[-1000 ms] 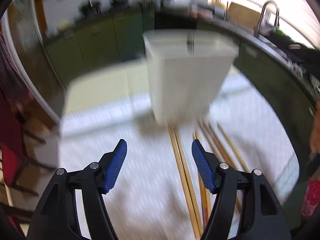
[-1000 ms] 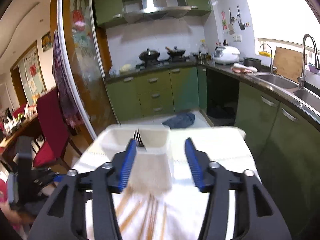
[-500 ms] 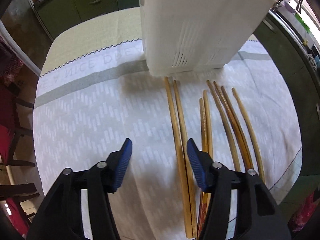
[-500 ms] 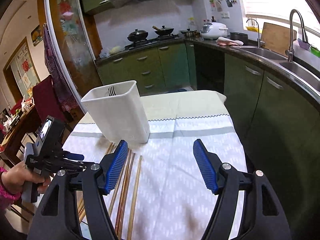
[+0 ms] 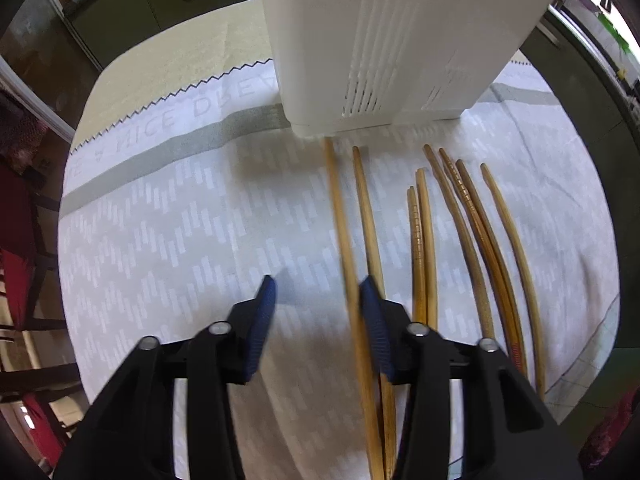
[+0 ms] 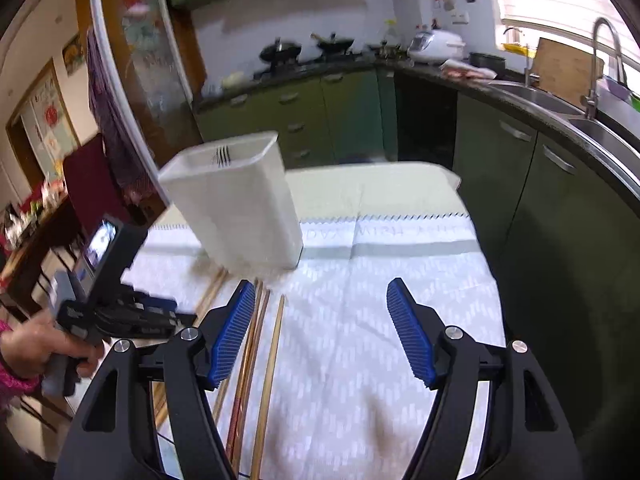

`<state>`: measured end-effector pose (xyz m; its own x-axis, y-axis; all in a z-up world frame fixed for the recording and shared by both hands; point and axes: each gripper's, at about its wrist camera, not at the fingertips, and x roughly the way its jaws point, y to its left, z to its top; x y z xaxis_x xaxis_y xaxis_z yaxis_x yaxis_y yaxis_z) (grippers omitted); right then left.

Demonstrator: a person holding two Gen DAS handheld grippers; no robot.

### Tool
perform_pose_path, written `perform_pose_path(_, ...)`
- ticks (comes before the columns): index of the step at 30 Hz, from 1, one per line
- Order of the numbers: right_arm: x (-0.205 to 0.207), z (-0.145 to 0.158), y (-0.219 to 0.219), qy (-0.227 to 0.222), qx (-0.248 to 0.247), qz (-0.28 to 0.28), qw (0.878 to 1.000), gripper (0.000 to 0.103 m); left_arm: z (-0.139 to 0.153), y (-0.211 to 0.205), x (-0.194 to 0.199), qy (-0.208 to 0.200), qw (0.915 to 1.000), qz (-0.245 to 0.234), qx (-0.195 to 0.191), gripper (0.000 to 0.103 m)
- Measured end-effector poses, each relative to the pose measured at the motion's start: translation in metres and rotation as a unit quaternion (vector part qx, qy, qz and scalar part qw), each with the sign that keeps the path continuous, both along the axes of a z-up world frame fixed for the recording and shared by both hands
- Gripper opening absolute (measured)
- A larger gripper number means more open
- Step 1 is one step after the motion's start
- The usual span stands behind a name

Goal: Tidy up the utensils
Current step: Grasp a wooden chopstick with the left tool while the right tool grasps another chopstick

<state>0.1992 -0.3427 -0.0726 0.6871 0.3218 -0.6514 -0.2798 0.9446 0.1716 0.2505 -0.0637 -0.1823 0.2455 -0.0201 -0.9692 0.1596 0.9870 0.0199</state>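
Kitchen surface point(image 5: 168, 240), chopsticks point(image 5: 468, 236) near caddy point(image 5: 400, 40) | left hand-held gripper point(image 5: 316, 300) unclenched, closing, leftmost chopstick point(image 5: 340, 220) inside | right hand-held gripper point(image 6: 322, 320) released, empty | centre stick before clamping.

Clothed table point(image 5: 168, 240): chopsticks point(image 5: 424, 240), holder point(image 5: 400, 40)

The left wrist camera is looking steeply down, close over the tablecloth point(image 5: 168, 240), with the white holder point(image 5: 400, 40) at twelve o'clock and the chopsticks point(image 5: 472, 240) at three. The right wrist camera is sitting higher, looking slantwise across the table toward the kitchen counter point(image 6: 552, 120) at two o'clock. Both are sharing holder, chopsticks and cloth.
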Motion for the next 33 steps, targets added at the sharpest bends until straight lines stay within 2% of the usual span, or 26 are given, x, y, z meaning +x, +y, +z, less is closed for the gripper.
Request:
perform_pose_path(2,0.007,-0.009,0.017,0.022,-0.034,0.016,0.999,0.068,0.000,-0.005,0.002,0.002,1.0000,-0.002,-0.001,0.018)
perform_pose_path(4,0.014,-0.020,0.031,0.046,-0.063,0.030,0.997,0.068,0.000,-0.009,0.003,0.007,0.9999,-0.007,-0.002,0.010)
perform_pose_path(7,0.027,-0.041,0.052,0.097,-0.087,0.062,0.990,0.067,0.001,-0.013,0.002,0.012,0.9998,-0.017,-0.001,0.008)
perform_pose_path(9,0.037,-0.055,0.062,0.132,-0.100,0.076,0.983,0.053,0.002,-0.011,0.000,0.018,0.9996,-0.021,-0.003,0.008)
perform_pose_path(11,0.046,-0.071,0.073,0.169,-0.110,0.092,0.975,0.044,0.003,-0.007,0.000,0.020,0.9995,-0.024,0.000,0.008)
perform_pose_path(14,0.056,-0.090,0.083,0.212,-0.119,0.103,0.965,0.038,0.006,0.003,-0.002,0.020,0.9995,-0.025,0.005,0.008)
perform_pose_path(18,0.060,-0.101,0.096,0.230,-0.144,0.105,0.957,0.034,0.006,0.010,-0.001,0.019,0.9995,-0.024,0.003,0.008)
perform_pose_path(24,0.063,-0.110,0.109,0.241,-0.164,0.102,0.951,0.028,0.011,0.007,0.002,0.014,0.9994,-0.031,0.006,0.008)
perform_pose_path(25,0.064,-0.113,0.112,0.245,-0.168,0.102,0.949,0.024,0.009,0.014,-0.001,0.014,0.9994,-0.031,0.005,0.008)
perform_pose_path(29,0.066,-0.115,0.119,0.247,-0.174,0.097,0.948,0.022,0.009,0.011,0.001,0.014,0.9995,-0.030,0.000,0.008)
perform_pose_path(33,0.069,-0.118,0.132,0.246,-0.176,0.101,0.948,0.010,0.010,0.007,-0.002,0.012,0.9995,-0.031,0.001,0.008)
